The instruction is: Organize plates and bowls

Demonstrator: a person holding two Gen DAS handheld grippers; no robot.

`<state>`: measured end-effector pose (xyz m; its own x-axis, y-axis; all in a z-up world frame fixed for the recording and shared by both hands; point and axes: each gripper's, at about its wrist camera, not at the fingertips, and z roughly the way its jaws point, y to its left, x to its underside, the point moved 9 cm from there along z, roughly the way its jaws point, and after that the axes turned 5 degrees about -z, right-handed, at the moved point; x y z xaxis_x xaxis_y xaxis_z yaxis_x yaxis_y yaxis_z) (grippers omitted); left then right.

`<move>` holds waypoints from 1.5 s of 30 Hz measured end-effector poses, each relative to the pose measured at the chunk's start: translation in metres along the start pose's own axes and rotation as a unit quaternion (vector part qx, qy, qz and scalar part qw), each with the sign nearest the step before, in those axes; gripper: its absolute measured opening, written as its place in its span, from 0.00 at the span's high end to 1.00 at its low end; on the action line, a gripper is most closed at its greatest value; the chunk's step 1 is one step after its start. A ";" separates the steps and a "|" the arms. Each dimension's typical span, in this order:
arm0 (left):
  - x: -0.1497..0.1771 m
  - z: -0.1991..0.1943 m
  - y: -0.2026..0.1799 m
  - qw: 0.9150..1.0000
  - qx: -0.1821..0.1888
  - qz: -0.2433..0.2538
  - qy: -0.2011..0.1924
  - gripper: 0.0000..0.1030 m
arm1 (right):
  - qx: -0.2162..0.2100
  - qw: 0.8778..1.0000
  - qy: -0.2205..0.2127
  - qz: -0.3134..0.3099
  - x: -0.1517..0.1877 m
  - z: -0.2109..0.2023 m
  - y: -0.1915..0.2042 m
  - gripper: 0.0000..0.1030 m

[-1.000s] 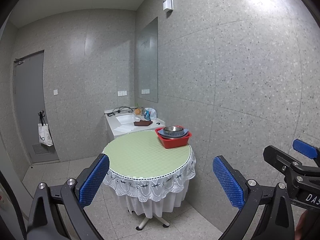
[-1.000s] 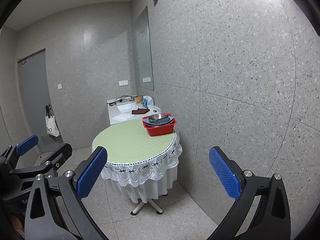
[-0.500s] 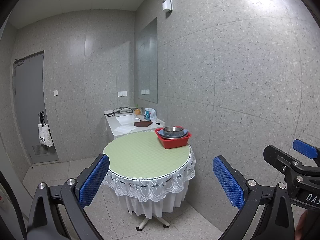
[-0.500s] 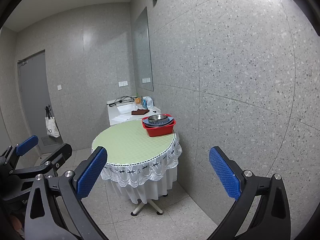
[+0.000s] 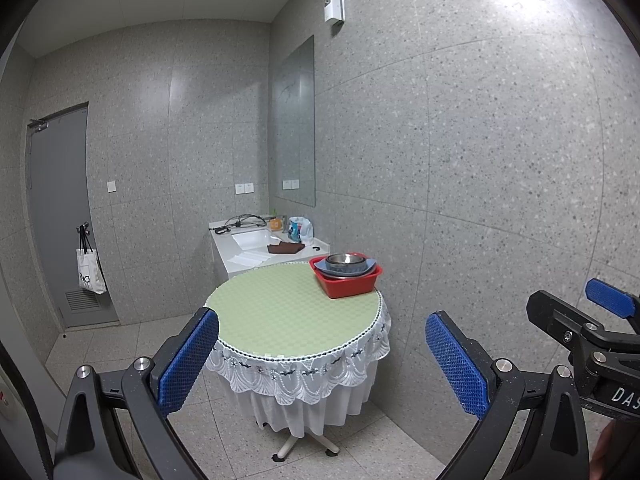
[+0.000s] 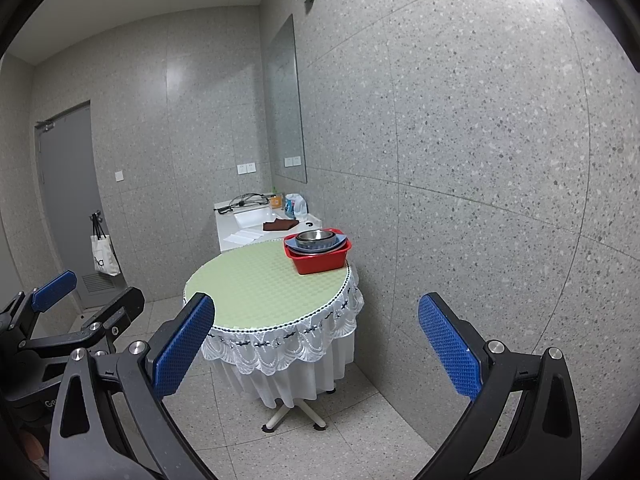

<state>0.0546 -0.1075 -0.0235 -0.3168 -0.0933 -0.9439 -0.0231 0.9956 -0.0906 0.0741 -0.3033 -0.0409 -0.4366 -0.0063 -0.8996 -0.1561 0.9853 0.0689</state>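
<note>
Red basin [image 5: 347, 282] (bowls inside) on table [image 5: 280, 316]

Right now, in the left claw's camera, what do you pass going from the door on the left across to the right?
Grey door → white tote bag → white sink counter → red basin of bowls → right claw.

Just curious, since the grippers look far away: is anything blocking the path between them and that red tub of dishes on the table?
Nothing visible does. Both the left gripper and right gripper are open, with only bare tabletop before the red tub.
</note>
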 end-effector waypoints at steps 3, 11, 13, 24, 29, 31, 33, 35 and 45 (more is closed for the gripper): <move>0.000 0.000 0.000 1.000 0.000 0.000 0.000 0.01 | -0.001 1.000 0.000 0.000 0.000 0.000 0.000 0.00; 0.001 0.001 -0.002 1.000 -0.001 -0.001 -0.001 0.01 | 0.000 1.000 -0.003 -0.001 -0.002 -0.001 0.002 0.00; 0.001 0.001 -0.003 1.000 0.000 -0.001 0.000 0.01 | 0.000 1.000 -0.003 -0.001 -0.002 -0.001 0.002 0.00; 0.002 0.002 -0.008 1.000 -0.005 -0.002 -0.001 0.01 | -0.003 1.000 -0.003 -0.001 -0.003 0.003 0.003 0.00; 0.002 0.003 -0.010 1.000 -0.007 -0.001 -0.004 0.01 | -0.003 1.000 -0.003 0.000 -0.003 0.003 0.005 0.00; 0.002 0.003 -0.012 1.000 -0.009 0.000 -0.007 0.01 | -0.003 1.000 -0.003 -0.001 -0.003 0.003 0.005 0.00; 0.004 0.003 -0.013 1.000 -0.011 0.000 -0.008 0.01 | -0.004 1.000 -0.003 0.000 -0.003 0.003 0.005 0.00; 0.005 0.004 -0.013 1.000 -0.011 0.000 -0.008 0.01 | -0.004 1.000 -0.003 0.000 -0.002 0.002 0.005 0.00; 0.006 0.009 -0.015 1.000 -0.013 -0.002 -0.006 0.01 | -0.005 1.000 -0.003 -0.002 -0.002 0.006 0.007 0.00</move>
<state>0.0618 -0.1226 -0.0312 -0.3047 -0.0966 -0.9475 -0.0485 0.9951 -0.0858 0.0788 -0.2955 -0.0414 -0.4314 -0.0084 -0.9021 -0.1669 0.9834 0.0707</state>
